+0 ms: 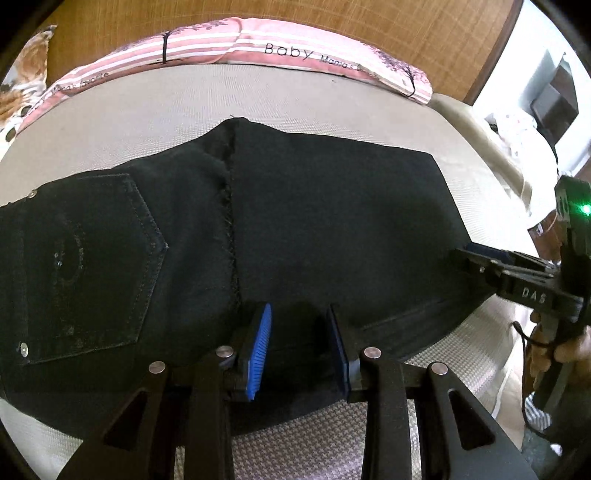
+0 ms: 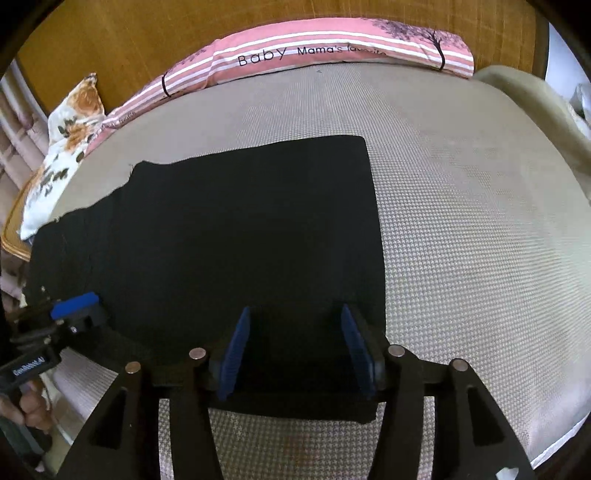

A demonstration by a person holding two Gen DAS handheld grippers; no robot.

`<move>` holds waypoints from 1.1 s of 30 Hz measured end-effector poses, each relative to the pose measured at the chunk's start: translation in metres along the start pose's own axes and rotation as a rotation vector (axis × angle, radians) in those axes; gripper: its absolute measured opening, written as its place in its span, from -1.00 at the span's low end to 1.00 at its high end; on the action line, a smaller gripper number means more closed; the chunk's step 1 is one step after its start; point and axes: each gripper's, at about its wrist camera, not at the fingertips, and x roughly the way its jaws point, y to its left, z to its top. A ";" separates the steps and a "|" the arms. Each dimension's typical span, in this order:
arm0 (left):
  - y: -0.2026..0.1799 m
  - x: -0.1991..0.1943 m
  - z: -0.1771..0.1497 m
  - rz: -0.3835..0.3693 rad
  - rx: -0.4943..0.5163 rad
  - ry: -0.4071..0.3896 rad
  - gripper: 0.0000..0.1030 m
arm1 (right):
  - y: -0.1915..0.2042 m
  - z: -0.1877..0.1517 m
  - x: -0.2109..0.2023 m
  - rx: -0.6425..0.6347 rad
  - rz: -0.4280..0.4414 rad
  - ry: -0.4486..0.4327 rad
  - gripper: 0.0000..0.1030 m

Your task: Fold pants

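Black pants (image 1: 314,206) lie folded lengthwise on the bed, the back pocket (image 1: 92,266) at the left and a seam running down the middle. My left gripper (image 1: 300,343) stands over their near edge with dark cloth lying loose between its blue pads, which stand apart. The right wrist view shows the leg end of the pants (image 2: 240,221), cut off square at the right. My right gripper (image 2: 295,343) straddles the near corner there, jaws wide, the cloth flat between them and not pinched. Each gripper shows in the other's view: the right gripper (image 1: 467,253) and the left gripper (image 2: 85,314).
The beige woven mattress (image 2: 461,221) reaches far to the right of the pants. A pink striped pillow (image 1: 258,48) lies along the wooden headboard (image 1: 258,14). A floral pillow (image 2: 70,140) sits at the far left. A hand (image 1: 569,350) holds the right gripper's handle.
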 end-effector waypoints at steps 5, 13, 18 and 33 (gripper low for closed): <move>0.002 -0.003 0.002 0.050 -0.030 -0.012 -0.27 | 0.004 0.000 0.002 -0.022 -0.023 -0.002 0.07; 0.011 -0.019 -0.004 0.169 -0.058 -0.039 -0.10 | 0.010 0.001 0.003 -0.037 -0.062 0.007 0.10; 0.022 -0.038 -0.009 0.199 -0.101 -0.073 0.00 | 0.024 0.000 0.004 -0.066 -0.079 0.019 0.13; 0.143 -0.129 -0.052 0.093 -0.584 -0.255 0.05 | 0.124 0.004 0.018 -0.256 0.059 0.083 0.13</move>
